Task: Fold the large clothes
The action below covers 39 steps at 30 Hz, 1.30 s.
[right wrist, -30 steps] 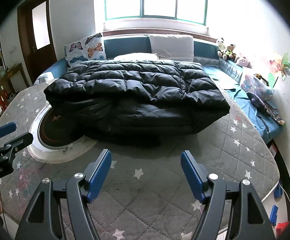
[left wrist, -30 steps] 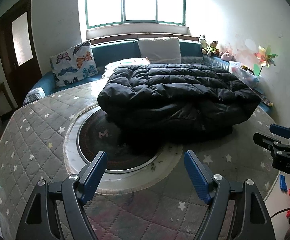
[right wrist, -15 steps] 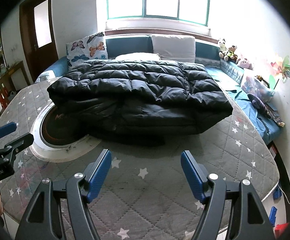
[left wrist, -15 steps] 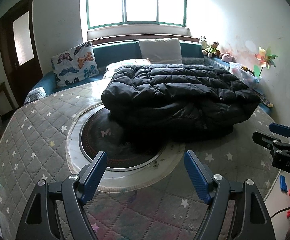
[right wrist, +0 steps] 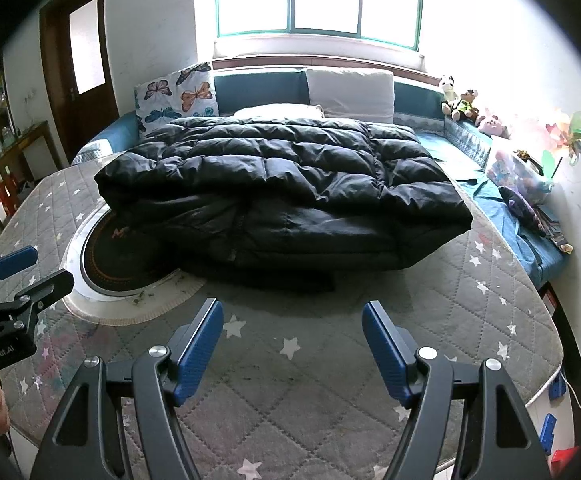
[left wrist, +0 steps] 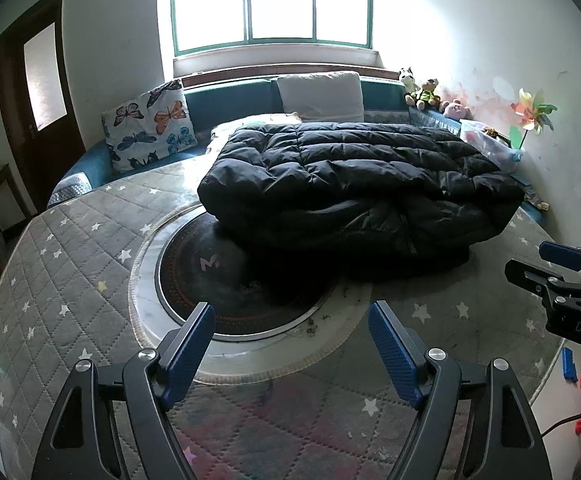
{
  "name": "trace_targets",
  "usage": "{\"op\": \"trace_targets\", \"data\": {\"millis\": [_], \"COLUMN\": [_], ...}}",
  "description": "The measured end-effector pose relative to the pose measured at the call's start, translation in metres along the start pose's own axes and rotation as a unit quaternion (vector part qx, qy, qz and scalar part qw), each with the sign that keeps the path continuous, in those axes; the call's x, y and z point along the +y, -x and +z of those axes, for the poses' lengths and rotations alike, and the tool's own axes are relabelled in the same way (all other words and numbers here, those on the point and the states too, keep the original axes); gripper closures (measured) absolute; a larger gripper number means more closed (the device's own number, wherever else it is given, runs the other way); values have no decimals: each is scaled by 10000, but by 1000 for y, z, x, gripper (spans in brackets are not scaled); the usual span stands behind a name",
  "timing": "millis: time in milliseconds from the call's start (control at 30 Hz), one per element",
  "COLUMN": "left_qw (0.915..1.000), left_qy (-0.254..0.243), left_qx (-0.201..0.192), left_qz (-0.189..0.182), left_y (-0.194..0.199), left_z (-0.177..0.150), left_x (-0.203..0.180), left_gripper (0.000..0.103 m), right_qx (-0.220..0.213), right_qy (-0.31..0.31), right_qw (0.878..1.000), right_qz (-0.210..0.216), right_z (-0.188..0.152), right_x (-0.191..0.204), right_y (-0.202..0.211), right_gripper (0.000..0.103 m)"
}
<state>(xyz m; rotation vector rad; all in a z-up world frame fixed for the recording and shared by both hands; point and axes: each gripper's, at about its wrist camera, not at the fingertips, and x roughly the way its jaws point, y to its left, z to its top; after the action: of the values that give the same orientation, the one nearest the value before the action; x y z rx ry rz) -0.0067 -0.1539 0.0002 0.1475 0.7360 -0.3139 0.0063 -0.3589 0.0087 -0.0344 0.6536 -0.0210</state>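
Nearby, left gripper (left wrist: 290,344) & right gripper (right wrist: 292,342) both gape wide, empty, above the quilted table (right wrist: 330,380). Beyond, black puffer jacket (right wrist: 282,192) lies folded, prob. bulky: top layer may spring open or slide.

surface: star-quilted table (right wrist: 490,300) | on it: folded black puffer jacket (right wrist: 290,184)

Home living room. Round table (left wrist: 70,264) under grey star-quilted cover, near. Teal sofa (right wrist: 258,90) along far wall beneath big green-framed window (left wrist: 272,4); butterfly cushion (left wrist: 148,124) at its left end. Stuffed toys (right wrist: 460,100) and pinwheel (left wrist: 532,114) far right. Dark wooden door (left wrist: 38,92) left.
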Motion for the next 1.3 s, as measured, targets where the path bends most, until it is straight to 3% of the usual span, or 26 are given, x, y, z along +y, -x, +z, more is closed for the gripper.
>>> {"op": "trace_targets", "data": {"millis": [1300], "left_qw": [10000], "left_qy": [-19], "left_qx": [61], "left_qz": [4], "left_y": [-9], "left_z": [-6], "left_x": [-3], "left_gripper": [19], "right_qx": [48], "right_qy": [21], "right_qw": [10000], "right_qz": [70], "right_z": [-2], "right_x": [3], "right_y": [-8], "right_gripper": [24]}}
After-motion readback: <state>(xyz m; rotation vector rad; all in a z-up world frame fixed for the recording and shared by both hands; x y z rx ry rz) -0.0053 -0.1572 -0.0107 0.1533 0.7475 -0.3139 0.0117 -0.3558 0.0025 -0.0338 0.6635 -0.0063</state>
